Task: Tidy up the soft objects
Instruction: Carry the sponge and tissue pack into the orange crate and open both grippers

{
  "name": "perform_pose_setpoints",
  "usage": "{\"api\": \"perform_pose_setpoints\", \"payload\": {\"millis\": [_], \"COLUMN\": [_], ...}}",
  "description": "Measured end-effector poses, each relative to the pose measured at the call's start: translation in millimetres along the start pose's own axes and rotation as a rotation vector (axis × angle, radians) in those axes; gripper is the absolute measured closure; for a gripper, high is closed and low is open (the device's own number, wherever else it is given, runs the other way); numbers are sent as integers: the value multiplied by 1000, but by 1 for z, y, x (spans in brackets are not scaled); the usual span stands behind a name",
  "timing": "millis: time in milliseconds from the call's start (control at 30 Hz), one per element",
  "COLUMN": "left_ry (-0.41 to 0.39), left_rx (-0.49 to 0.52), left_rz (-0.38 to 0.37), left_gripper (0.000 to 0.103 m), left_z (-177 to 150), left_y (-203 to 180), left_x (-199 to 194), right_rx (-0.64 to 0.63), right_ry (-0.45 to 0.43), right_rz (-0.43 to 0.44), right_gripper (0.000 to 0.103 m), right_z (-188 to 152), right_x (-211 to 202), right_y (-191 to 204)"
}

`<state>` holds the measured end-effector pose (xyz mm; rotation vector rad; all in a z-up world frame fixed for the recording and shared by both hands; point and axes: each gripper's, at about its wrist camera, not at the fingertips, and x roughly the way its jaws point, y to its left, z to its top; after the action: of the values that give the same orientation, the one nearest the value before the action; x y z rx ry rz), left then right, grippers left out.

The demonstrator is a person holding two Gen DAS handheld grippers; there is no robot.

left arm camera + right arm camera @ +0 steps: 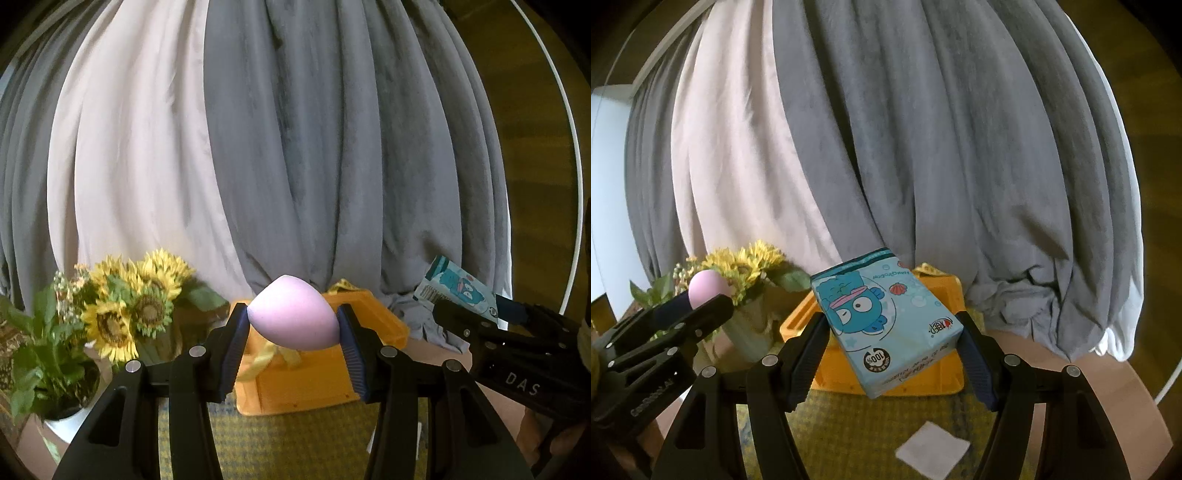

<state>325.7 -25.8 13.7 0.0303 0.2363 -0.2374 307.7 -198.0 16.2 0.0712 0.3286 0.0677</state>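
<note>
Left claw clenched on pink sponge, held in air above orange tray. Right claw gripped tissue pack skewed, also above tray. Risk: pack slipping from corner hold; sponge squirting out if squeezed harder.

A round wooden table with a yellow-green checked cloth spread on it. On the cloth, an orange tray with a yellow ribbon inside. Near the front, a small white square lying flat on the cloth. Off to the left, sunflowers and a leafy plant in a white pot.
</note>
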Motion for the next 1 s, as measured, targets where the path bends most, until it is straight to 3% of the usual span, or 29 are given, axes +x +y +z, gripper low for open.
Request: {"api": "perform_pose_setpoints", "payload": {"millis": [467,1000], "left_ry": [-32,28], "left_rx": [21,41], "left_rz": [26,23], "left_gripper": [55,55], "left_z": [22,21], "left_y": [16,26], "left_x": [47,133], "right_rx": [-3,7], "right_ry": [-51,38], "right_rz": [7,-13], "right_gripper": [33,33], "right_z": [26,30], "right_x": [42,131], "right_y": [1,-16]}}
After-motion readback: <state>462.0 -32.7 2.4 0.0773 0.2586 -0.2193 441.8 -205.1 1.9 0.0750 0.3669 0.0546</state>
